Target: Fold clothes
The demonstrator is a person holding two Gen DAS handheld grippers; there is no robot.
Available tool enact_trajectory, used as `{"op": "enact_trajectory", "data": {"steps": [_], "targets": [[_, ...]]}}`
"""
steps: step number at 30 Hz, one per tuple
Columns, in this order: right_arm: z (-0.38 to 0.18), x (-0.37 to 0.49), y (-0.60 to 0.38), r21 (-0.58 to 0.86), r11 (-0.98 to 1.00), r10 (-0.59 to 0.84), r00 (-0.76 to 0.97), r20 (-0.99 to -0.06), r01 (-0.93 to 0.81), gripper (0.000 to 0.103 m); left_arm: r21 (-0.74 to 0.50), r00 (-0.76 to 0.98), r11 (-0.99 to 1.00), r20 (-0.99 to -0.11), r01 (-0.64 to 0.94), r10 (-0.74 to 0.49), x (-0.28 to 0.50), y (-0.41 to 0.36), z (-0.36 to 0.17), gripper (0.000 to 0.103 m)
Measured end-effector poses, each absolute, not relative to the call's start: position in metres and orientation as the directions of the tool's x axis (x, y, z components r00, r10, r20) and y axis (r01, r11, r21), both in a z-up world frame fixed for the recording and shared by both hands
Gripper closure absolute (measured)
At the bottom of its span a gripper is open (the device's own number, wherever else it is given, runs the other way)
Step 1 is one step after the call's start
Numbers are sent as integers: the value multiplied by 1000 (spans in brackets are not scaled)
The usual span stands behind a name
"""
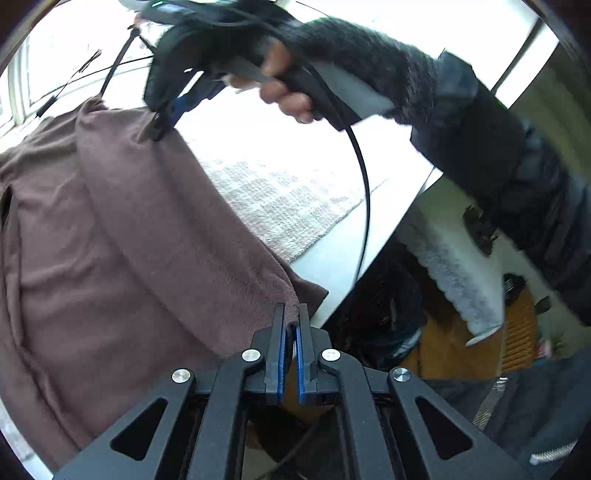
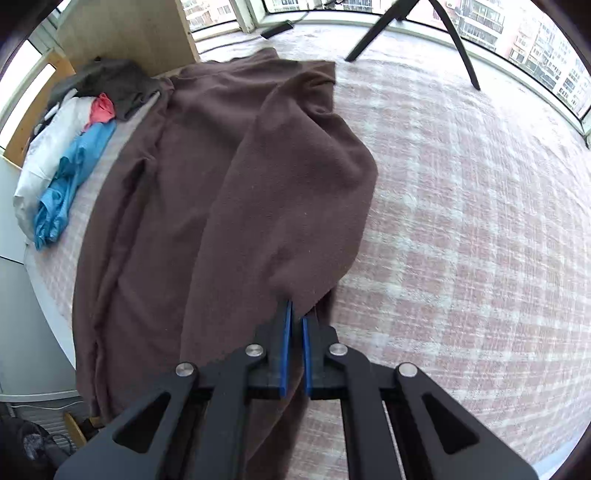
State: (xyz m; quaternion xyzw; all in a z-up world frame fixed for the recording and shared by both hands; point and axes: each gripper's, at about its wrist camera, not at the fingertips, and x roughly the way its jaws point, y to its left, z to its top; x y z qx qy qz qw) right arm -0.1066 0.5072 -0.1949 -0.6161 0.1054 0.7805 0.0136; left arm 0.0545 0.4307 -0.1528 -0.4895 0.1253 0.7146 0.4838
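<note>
A brown fleece garment (image 2: 207, 192) lies spread over a checked pink-and-white cloth (image 2: 461, 221) on a table. In the left wrist view my left gripper (image 1: 292, 314) is shut on a lifted edge of the brown garment (image 1: 122, 229), near the table's corner. The same view shows my right gripper (image 1: 157, 127) at the far end, shut on another part of that edge, with a hand (image 1: 284, 88) on its handle. In the right wrist view my right gripper (image 2: 297, 314) pinches a raised fold of the fleece between its blue pads.
A pile of other clothes, blue (image 2: 70, 177), white (image 2: 55, 144), red and grey, lies at the table's far left. Black chair legs (image 2: 413, 33) stand beyond the table by the windows. The table edge (image 1: 373, 258) drops to a cluttered floor on the right.
</note>
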Motion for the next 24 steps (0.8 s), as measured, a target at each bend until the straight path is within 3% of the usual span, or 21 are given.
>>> {"op": "enact_trajectory", "data": {"steps": [2, 5, 7, 12, 16, 24], "targets": [[-207, -105, 515, 154, -973, -113, -230, -967, -171, 97, -299, -35, -499, -831, -813, 555, 56, 445, -163, 97], [-228, -102, 525, 133, -972, -94, -199, -975, -194, 95, -393, 58, -487, -820, -780, 569, 55, 459, -176, 86], [-227, -98, 533, 139, -968, -94, -213, -973, -210, 84, -427, 90, -465, -803, -775, 589, 56, 455, -171, 85], [-191, -73, 547, 120, -970, -59, -275, -960, -209, 80, -338, -36, -524, -815, -782, 579, 61, 401, -143, 81], [-170, -49, 550, 154, -970, -87, -319, -944, -189, 80, -368, -49, -571, -810, -734, 584, 56, 377, -136, 81], [-176, -50, 558, 198, -950, -118, -309, -944, -242, 80, -254, -90, -556, -852, -791, 517, 77, 463, -161, 73]]}}
